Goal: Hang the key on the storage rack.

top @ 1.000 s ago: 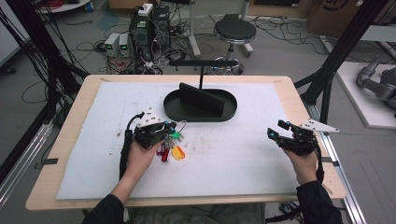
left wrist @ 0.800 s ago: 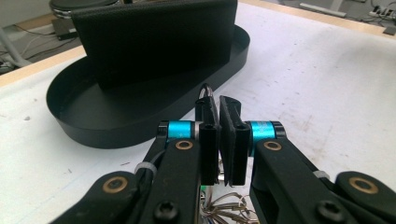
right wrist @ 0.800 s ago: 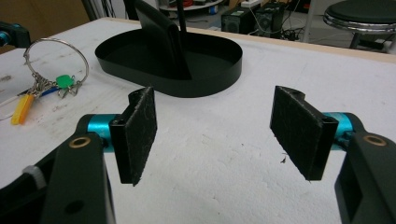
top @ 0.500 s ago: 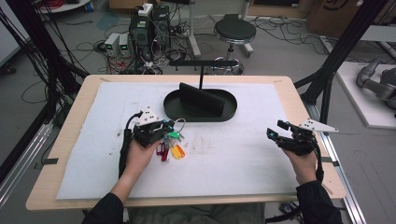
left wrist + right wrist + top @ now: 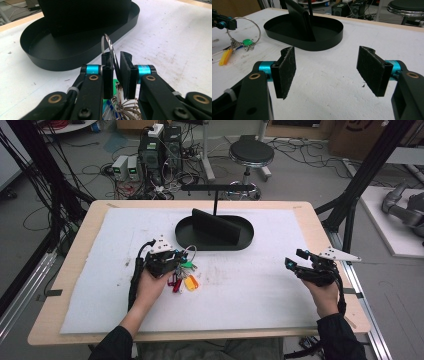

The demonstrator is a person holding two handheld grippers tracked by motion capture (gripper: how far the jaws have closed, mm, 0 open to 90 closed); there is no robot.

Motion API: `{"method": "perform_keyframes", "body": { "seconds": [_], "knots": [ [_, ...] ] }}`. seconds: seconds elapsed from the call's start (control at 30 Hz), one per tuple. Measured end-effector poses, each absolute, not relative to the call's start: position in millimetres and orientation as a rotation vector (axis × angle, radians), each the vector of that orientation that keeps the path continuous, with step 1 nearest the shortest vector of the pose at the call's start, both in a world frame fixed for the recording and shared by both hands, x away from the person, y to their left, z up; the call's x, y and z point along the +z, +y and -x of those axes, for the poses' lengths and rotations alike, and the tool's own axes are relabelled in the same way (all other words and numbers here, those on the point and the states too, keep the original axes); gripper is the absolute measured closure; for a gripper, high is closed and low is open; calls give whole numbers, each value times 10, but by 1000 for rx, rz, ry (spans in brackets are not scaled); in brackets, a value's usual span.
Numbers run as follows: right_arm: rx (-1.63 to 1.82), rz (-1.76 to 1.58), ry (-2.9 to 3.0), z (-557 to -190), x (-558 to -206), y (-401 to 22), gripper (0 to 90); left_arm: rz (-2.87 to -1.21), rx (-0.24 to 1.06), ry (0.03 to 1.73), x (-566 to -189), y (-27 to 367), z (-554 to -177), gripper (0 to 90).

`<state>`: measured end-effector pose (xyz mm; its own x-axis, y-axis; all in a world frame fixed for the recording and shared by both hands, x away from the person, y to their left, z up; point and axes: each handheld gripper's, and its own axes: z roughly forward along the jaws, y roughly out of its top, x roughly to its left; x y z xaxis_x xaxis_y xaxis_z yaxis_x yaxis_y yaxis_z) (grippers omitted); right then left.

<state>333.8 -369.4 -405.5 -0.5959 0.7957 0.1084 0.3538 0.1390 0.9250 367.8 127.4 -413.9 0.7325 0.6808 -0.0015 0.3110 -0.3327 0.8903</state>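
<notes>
A large metal key ring (image 5: 189, 253) carries several keys with red, yellow and green tags (image 5: 184, 279) that lie on the white mat. My left gripper (image 5: 176, 260) is shut on the ring just in front of the black oval tray (image 5: 244, 241). In the left gripper view the ring (image 5: 110, 43) stands upright between the pads (image 5: 107, 75), whose jaws have just eased open a touch while still pinching it (image 5: 115, 72). At the mat's right side my right gripper (image 5: 295, 259) stands open, nothing between its pads (image 5: 327, 72). The right gripper view shows the ring (image 5: 260, 30) and the green tag (image 5: 247, 42) at the far left.
The tray (image 5: 333, 33) holds an upright black divider (image 5: 215, 226) and sits mid-table at the back. A black T-shaped stand (image 5: 217, 187) rises behind it. The mat (image 5: 250, 290) covers a wooden table (image 5: 320, 227). A stool and cables are on the floor beyond.
The left hand has shifted slightly with the key ring still in its jaws. The right hand has stayed where it was.
</notes>
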Motion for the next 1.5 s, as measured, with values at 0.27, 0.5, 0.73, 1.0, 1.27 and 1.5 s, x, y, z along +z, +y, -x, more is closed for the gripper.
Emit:
{"method": "perform_keyframes", "body": {
  "seconds": [0.27, 0.5, 0.73, 1.0, 1.27, 1.5],
  "knots": [
    [1452, -1099, 2012, -3338, -4054, -3697, 324, -1945, 486, 767, -4122, 1303, -3673, 854],
    [1452, -1102, 2009, -3341, -4055, -3706, 324, -1931, 495, 758, -4091, 1314, -3652, 855],
    [1454, -1104, 2003, -3343, -4054, -3711, 324, -1903, 500, 747, -4014, 1325, -3616, 855],
    [1455, -1105, 2003, -3347, -4055, -3715, 324, -1881, 512, 720, -3917, 1343, -3576, 856],
    [1455, -1106, 2003, -3349, -4056, -3716, 324, -1842, 520, 704, -3822, 1359, -3537, 857],
    [1453, -1112, 2003, -3348, -4056, -3718, 324, -1826, 533, 683, -3735, 1376, -3506, 858]
  ]
}}
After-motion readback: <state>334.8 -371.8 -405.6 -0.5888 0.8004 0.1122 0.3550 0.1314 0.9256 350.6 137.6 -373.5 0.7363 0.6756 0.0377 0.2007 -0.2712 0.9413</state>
